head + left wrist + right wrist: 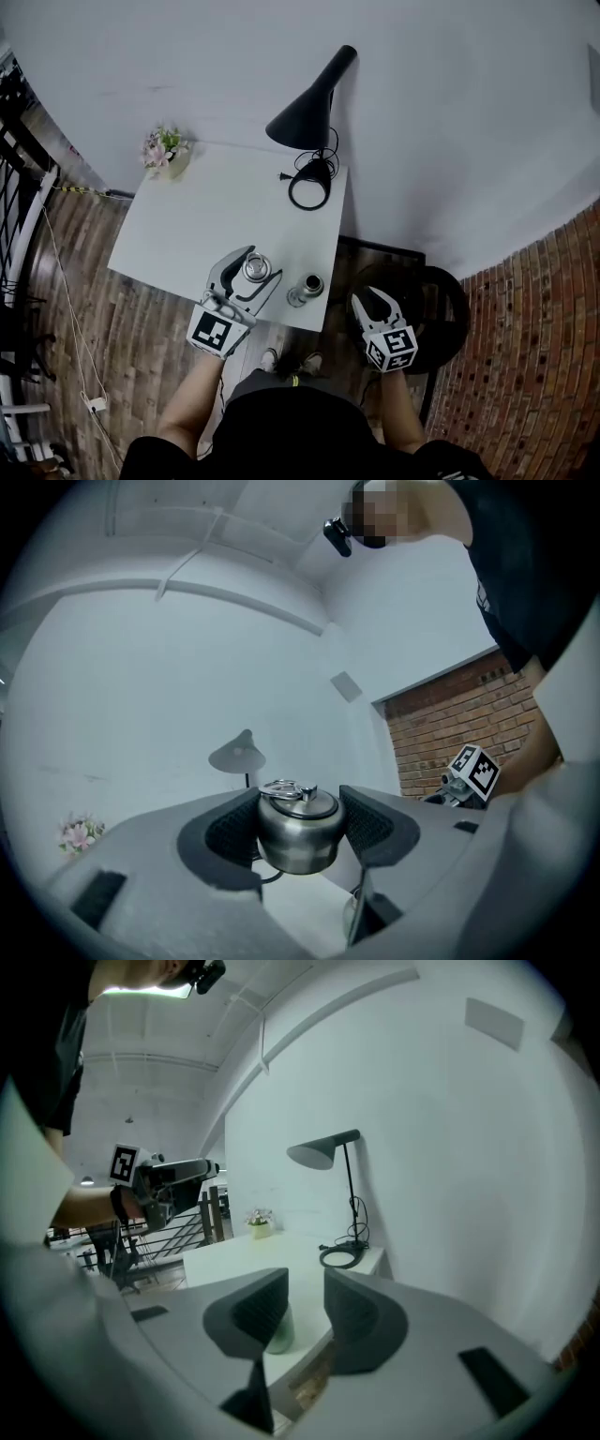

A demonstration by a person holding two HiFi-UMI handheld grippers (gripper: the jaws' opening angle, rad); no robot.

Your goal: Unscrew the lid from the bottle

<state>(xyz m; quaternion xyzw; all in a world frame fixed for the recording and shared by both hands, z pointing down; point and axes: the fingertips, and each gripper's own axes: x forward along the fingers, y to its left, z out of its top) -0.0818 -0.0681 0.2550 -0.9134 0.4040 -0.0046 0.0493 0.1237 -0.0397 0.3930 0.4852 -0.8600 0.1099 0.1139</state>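
My left gripper (262, 264) is shut on a domed steel lid (255, 270) with a ring handle, held above the front edge of the white table (216, 220). In the left gripper view both pads press the sides of the lid (298, 829), with the gripper (298, 804) pointing level. The steel bottle (307, 289) stands upright on the table just right of it, its mouth dark and uncovered. My right gripper (371, 298) hangs off the table's right front corner, and its jaws (306, 1290) stand narrowly apart with nothing between them. The bottle (279, 1329) shows behind its left jaw.
A black desk lamp (309, 112) with a round base and coiled cable (309, 187) stands at the table's far right. A small flower pot (165, 150) sits at the far left corner. A black round stool (442, 302) is beside the table, under my right gripper. A brick wall (534, 309) lies to the right.
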